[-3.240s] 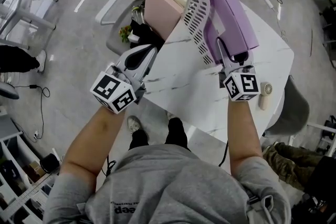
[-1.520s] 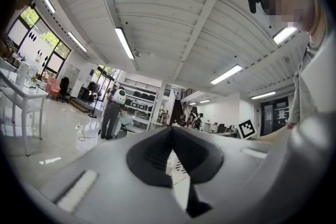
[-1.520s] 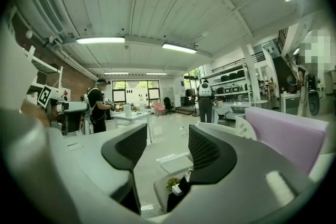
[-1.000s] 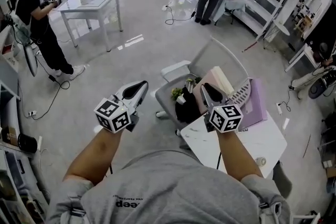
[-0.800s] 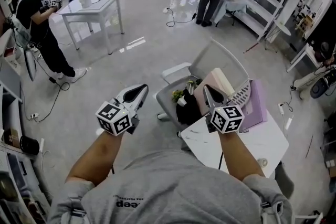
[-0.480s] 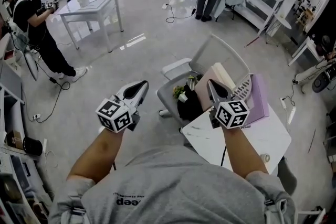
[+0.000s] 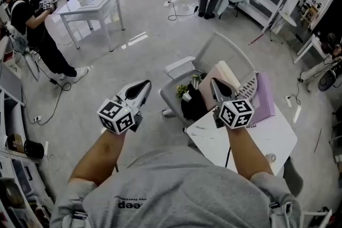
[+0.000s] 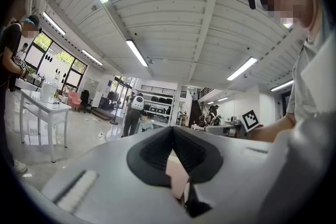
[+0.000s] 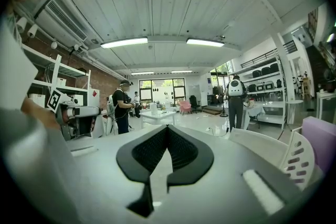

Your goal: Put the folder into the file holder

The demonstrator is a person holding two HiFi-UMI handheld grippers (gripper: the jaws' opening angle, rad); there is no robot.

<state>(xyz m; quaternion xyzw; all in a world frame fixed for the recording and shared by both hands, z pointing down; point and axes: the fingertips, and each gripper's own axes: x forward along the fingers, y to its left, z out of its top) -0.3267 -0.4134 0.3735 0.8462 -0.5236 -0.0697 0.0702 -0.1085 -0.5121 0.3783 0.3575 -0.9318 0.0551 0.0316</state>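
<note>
The purple folder (image 7: 265, 100) stands upright in the white perforated file holder (image 7: 247, 91) on the marble table (image 7: 270, 139); in the right gripper view the folder (image 9: 319, 140) and the holder (image 9: 298, 156) show at the far right edge. My right gripper (image 7: 214, 82) hangs in the air left of the holder, apart from it, shut with nothing in it; its jaws (image 9: 167, 128) meet at the tips. My left gripper (image 7: 143, 84) is held over the floor, far left of the table, also shut and empty (image 8: 172, 129).
A grey chair (image 7: 227, 53) holds a black bag (image 7: 193, 107) and a small plant (image 7: 184, 92) beside the table. Pink and cream folders (image 7: 223, 76) lean next to the holder. A white table (image 7: 88, 5) and people stand farther off.
Three seconds ago my right gripper was at the purple folder in the holder; both grippers are now raised away from it. Over the last second the right gripper drifted slightly right.
</note>
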